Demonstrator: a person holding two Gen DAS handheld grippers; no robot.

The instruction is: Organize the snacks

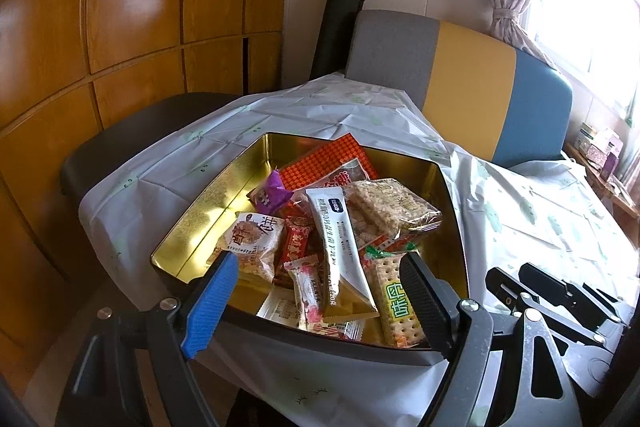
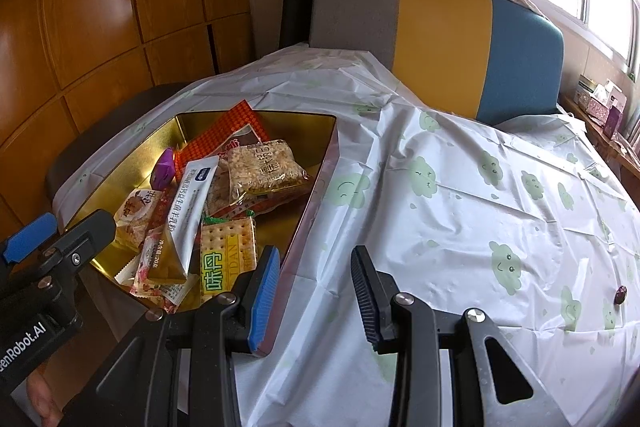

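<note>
Left gripper (image 1: 320, 291): jaws spread wide, nothing between the pads, poised over the near edge of the gold tin (image 1: 200, 219). Right gripper (image 2: 314, 293): jaws partly apart, holding nothing, above the cloth-covered counter (image 2: 460, 227) just beside the tin's right wall. Snacks lie piled in the tin: cracker pack with yellow label (image 1: 396, 299), white stick sachet (image 1: 340, 247), rice-crisp bar (image 1: 392, 205), purple candy (image 1: 270, 195), red checked packet (image 1: 332, 157). One small dark candy (image 2: 620, 294) sits apart on the cloth, far right. Striped chair (image 2: 440, 39) behind.
</note>
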